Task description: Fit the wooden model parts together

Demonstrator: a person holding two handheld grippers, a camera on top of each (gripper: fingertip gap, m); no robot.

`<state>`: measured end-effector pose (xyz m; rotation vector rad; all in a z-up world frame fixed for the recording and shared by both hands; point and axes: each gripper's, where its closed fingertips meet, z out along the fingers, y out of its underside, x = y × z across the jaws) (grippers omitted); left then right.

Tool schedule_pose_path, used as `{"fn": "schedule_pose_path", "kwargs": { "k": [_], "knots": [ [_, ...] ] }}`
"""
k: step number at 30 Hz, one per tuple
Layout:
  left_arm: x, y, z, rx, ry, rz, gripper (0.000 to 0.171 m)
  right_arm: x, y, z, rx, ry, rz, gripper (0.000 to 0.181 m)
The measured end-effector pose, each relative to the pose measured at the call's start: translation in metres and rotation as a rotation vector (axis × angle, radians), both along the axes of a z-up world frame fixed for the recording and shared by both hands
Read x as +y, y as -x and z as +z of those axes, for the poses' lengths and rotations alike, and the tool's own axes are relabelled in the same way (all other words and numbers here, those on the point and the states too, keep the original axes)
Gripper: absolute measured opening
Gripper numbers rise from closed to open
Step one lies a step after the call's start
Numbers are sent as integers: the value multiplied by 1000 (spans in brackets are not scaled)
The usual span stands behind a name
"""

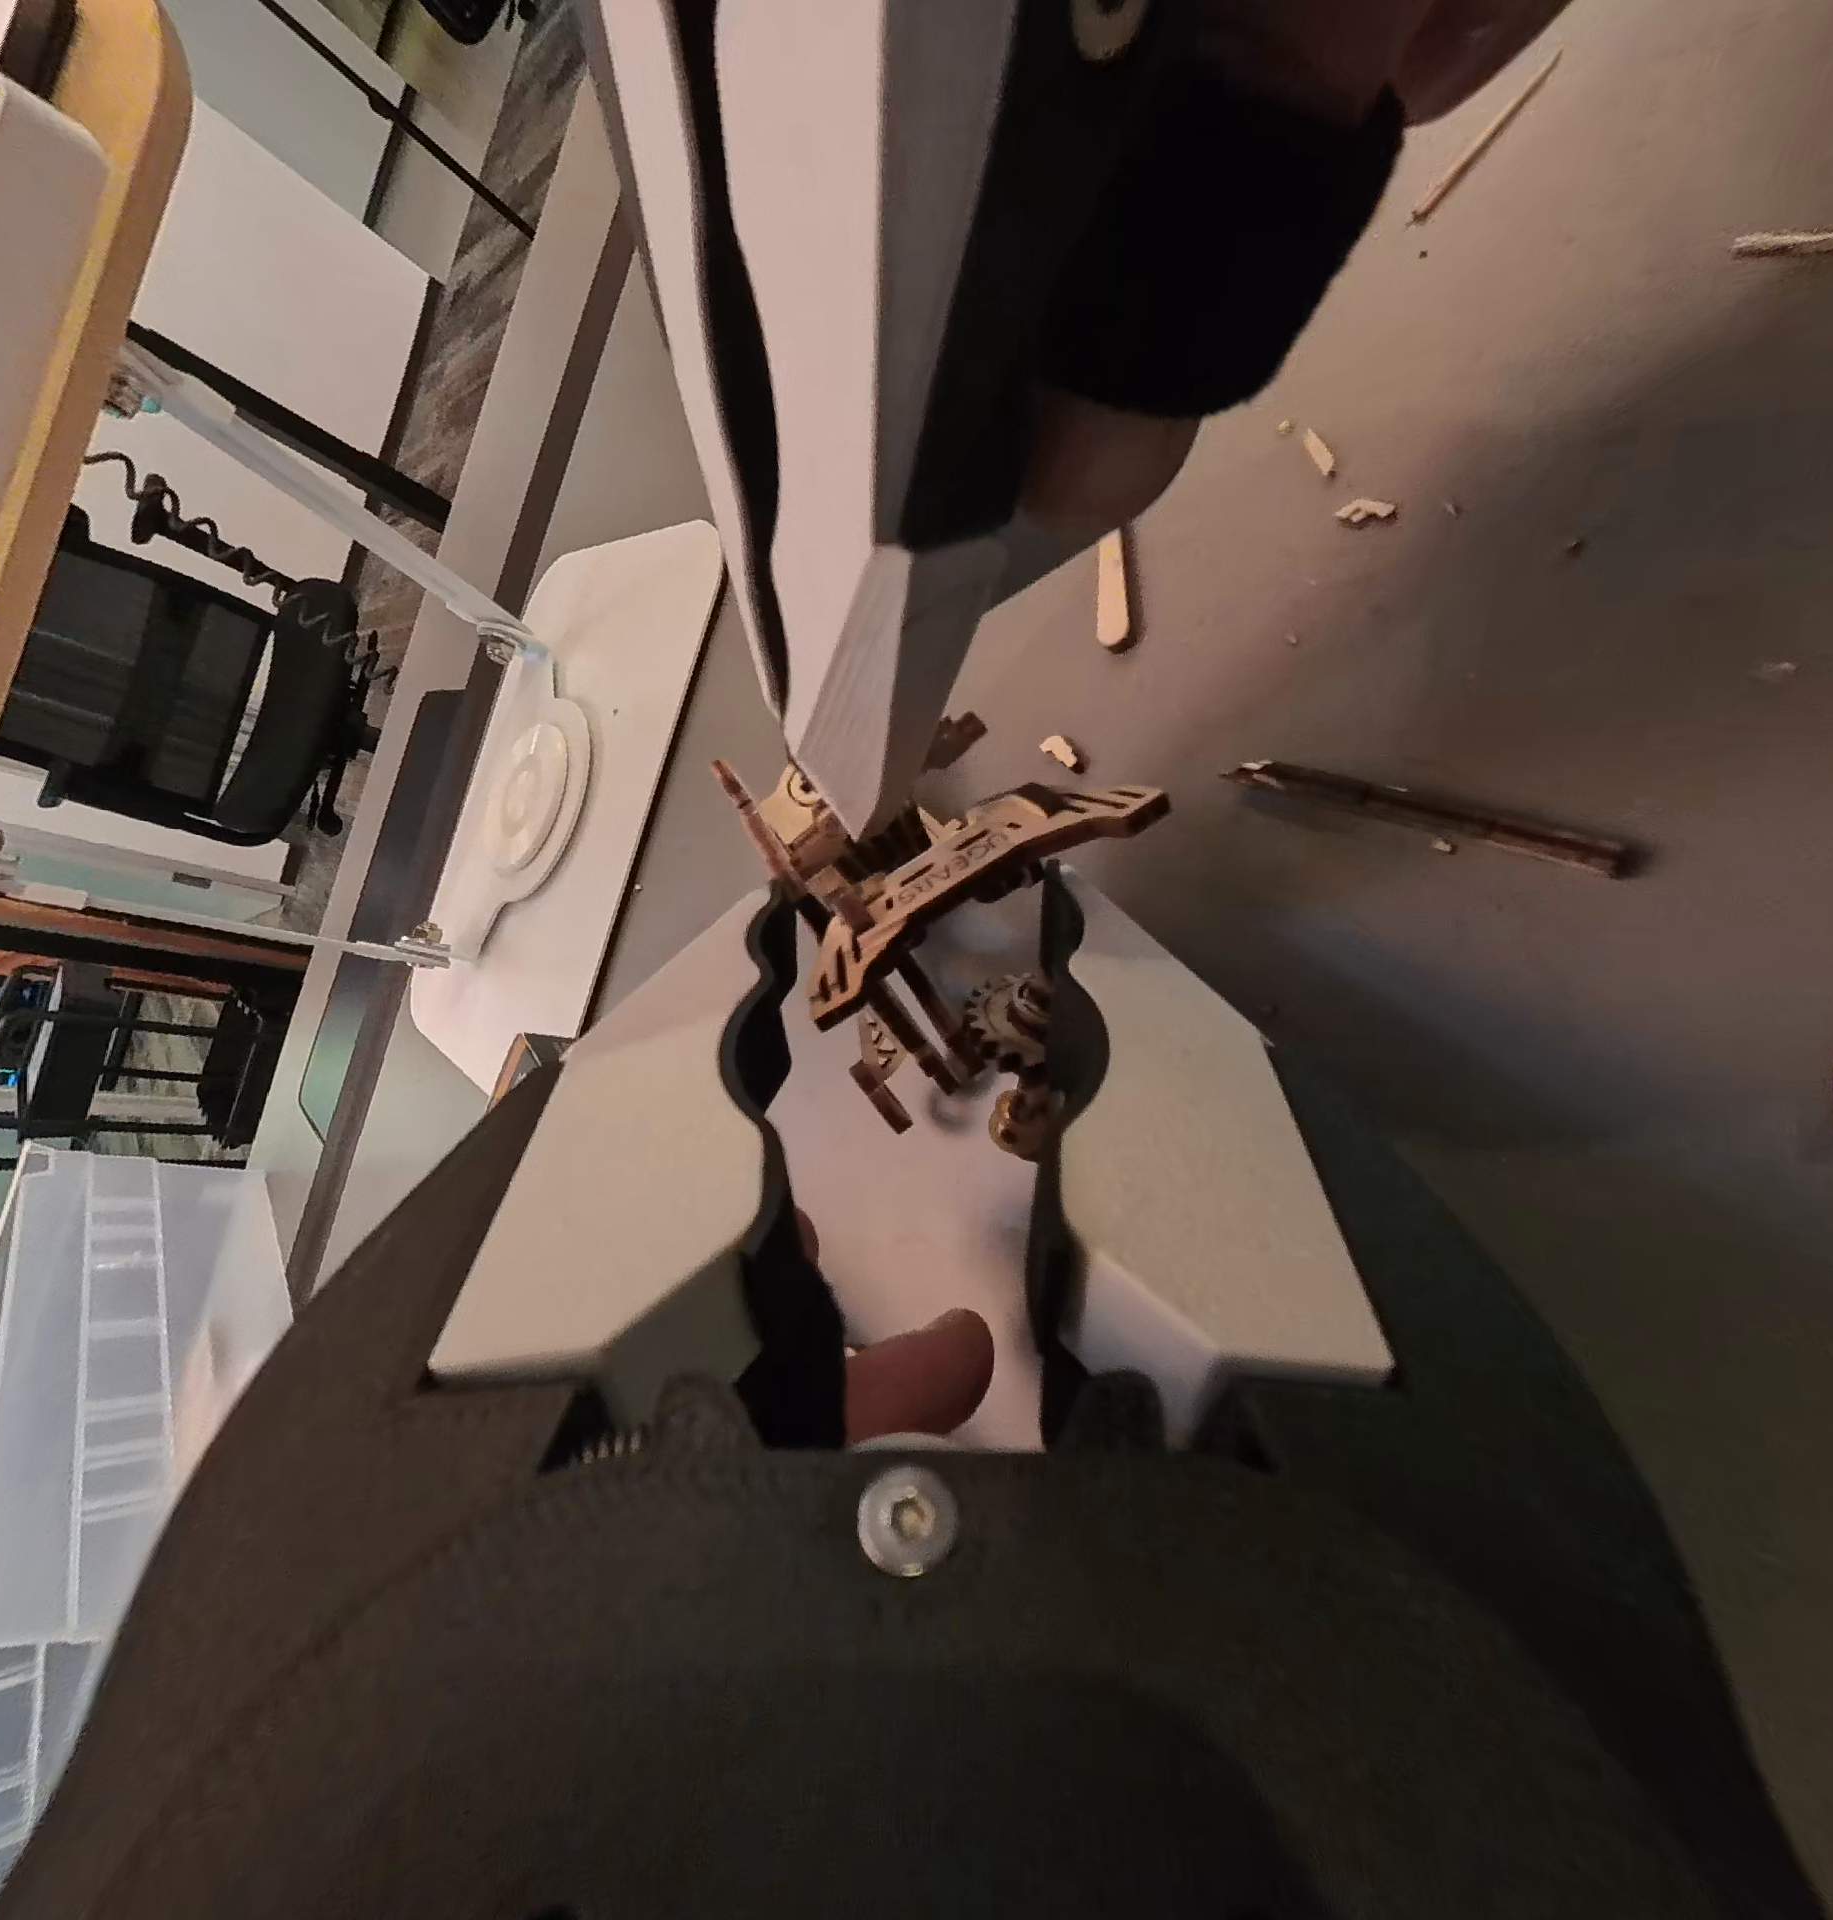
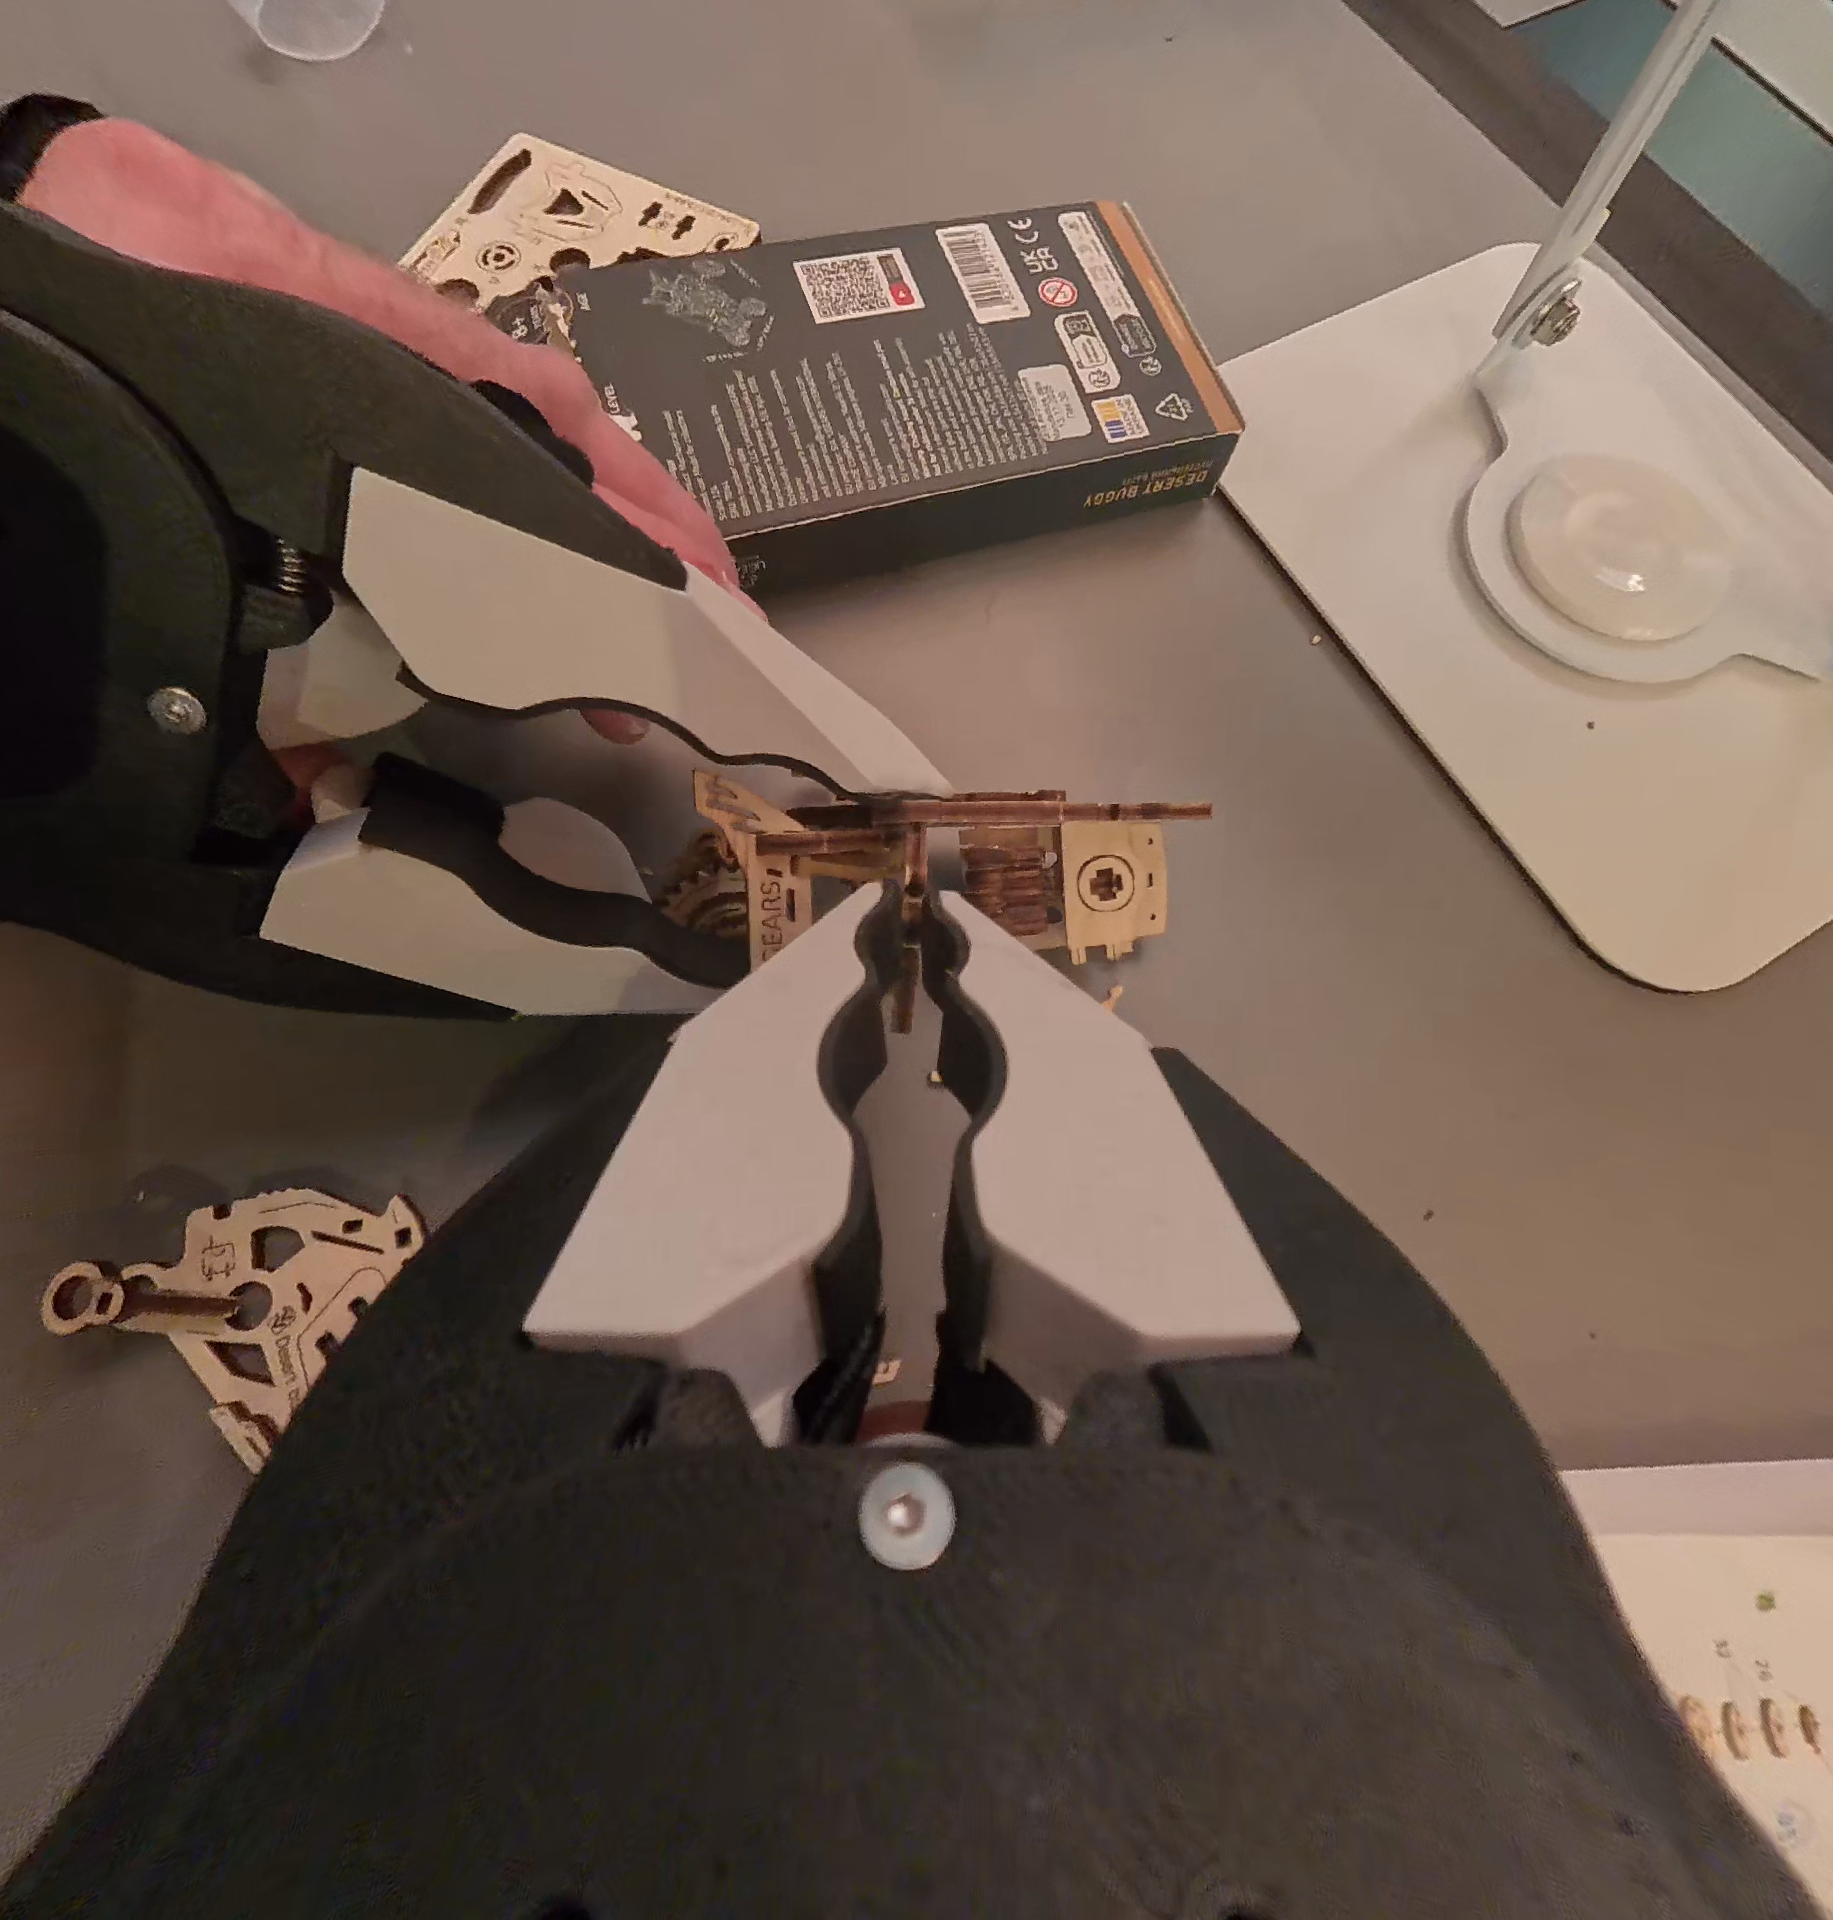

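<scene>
Right hand-held gripper (image 2: 917, 909), low in the frame's centre, pinches a thin wooden strip of the wooden model (image 2: 953, 862). Left hand-held gripper (image 2: 787, 883) clamps the model's other side above the grey worktop (image 2: 1307, 1143); a dark box (image 2: 891, 364) lies behind.

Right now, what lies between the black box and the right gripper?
The wooden model lies there, between the box and the right gripper, in the right wrist view.
</scene>
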<state>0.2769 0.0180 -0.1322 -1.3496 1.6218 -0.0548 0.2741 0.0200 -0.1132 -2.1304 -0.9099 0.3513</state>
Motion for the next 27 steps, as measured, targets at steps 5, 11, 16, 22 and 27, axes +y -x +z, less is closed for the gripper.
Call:
{"fn": "schedule_pose_path", "kwargs": {
  "k": [5,11,16,22,27],
  "knots": [
    [0,0,0,-5,8,0,45,1,-1,-2,7,-7,11,0],
    [-4,-1,1,-17,19,-11,44,0,2,-9,-20,-9,23,0],
    [-4,-1,0,-11,-1,-11,44,0,1,-10,-21,-6,14,0],
    [-3,-1,1,-15,-5,-3,45,-1,1,-8,-30,3,5,0],
    [-4,-1,1,16,-22,2,44,-1,1,-7,-38,4,2,0]
  ]
}}
